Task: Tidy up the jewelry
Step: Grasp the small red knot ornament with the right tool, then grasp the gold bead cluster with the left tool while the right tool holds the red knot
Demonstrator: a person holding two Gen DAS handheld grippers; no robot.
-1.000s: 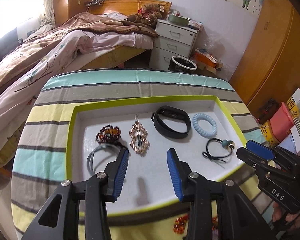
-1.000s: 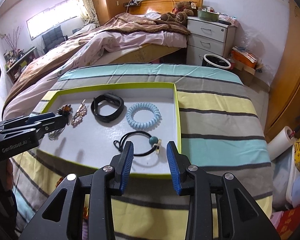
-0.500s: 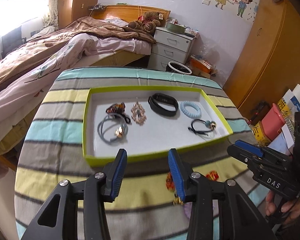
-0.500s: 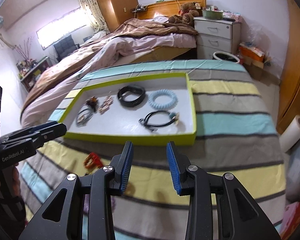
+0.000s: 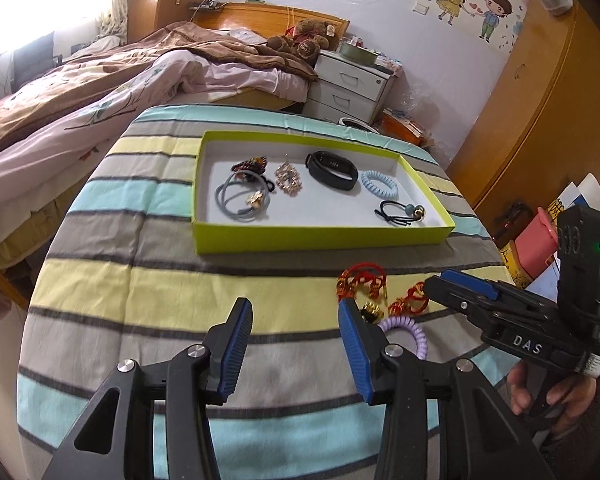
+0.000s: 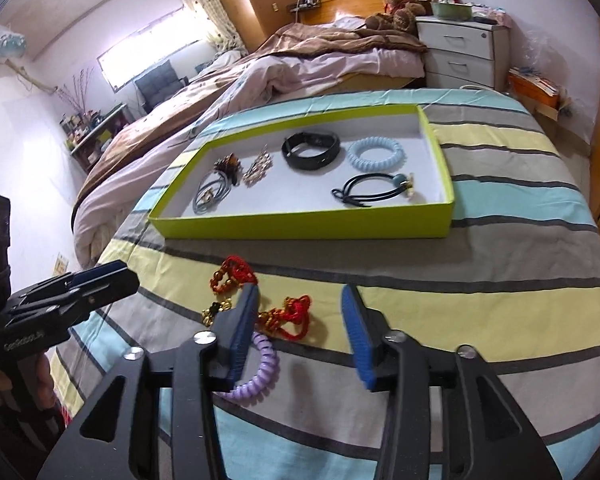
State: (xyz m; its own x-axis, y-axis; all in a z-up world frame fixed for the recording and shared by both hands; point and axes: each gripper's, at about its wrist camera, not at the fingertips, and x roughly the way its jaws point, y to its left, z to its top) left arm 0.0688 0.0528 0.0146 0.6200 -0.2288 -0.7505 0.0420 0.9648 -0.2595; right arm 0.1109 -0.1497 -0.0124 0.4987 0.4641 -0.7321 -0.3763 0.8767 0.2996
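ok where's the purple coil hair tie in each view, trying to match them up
Left wrist view: the purple coil hair tie lies low and right of centre on the striped cloth, just right of the left gripper's right finger.
Right wrist view: it lies low and left of centre, partly behind the right gripper's left finger.
Shared landmark: the lime-green tray, beyond the tie in both.

Both wrist views look steeply down and forward along their own jaws, close over the striped surface [image 5: 148, 280]. The 2 share the green tray [image 5: 324, 236] [image 6: 300, 228], the bed [image 6: 300, 64] and each other's gripper.
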